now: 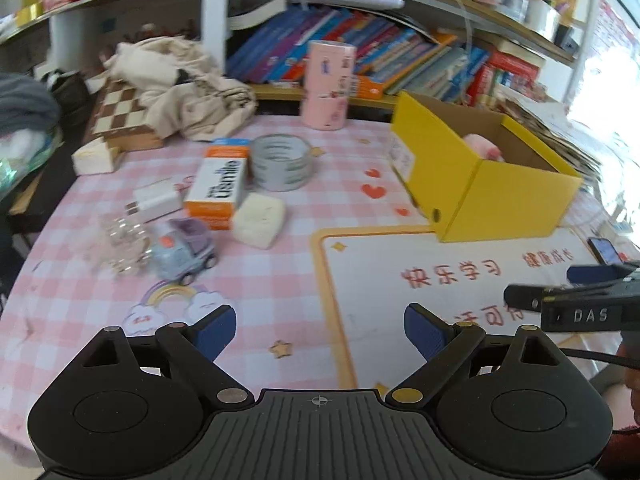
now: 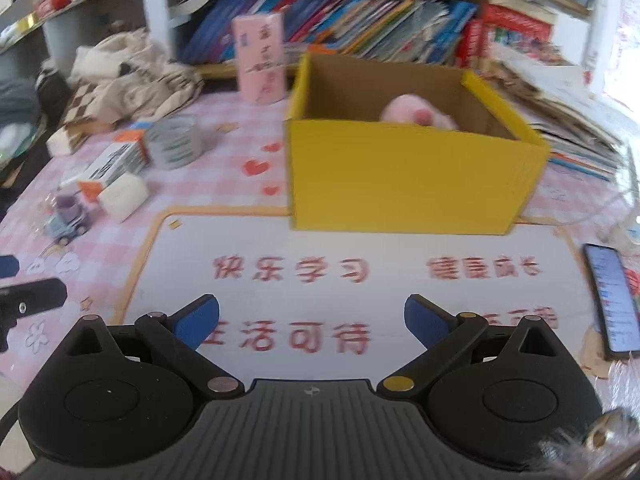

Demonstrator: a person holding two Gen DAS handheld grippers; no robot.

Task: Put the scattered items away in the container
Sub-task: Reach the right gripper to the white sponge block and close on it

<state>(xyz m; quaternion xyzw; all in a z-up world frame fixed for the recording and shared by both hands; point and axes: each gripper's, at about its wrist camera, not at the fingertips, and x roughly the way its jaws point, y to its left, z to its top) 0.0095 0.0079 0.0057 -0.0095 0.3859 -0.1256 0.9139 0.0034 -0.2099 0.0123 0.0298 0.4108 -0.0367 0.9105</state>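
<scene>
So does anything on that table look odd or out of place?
Nothing is spilled or broken. A cluster of loose items, including a toy car, toothpaste box and tape roll, still lies outside the yellow box, which holds only a pink toy.

the left gripper (image 1: pixel 319 330) is hovering wide open over the checked cloth (image 1: pixel 280 280), toy car (image 1: pixel 186 250) and yellow box (image 1: pixel 486 184) lying ahead.

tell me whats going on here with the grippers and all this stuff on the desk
A person holds two grippers over a pink checked desk, tidying loose items into the yellow box. The left gripper and right gripper are both open and empty. A pink soft toy already lies in the box. Still out on the desk: tape roll, orange and white carton, white block, toy car.
</scene>
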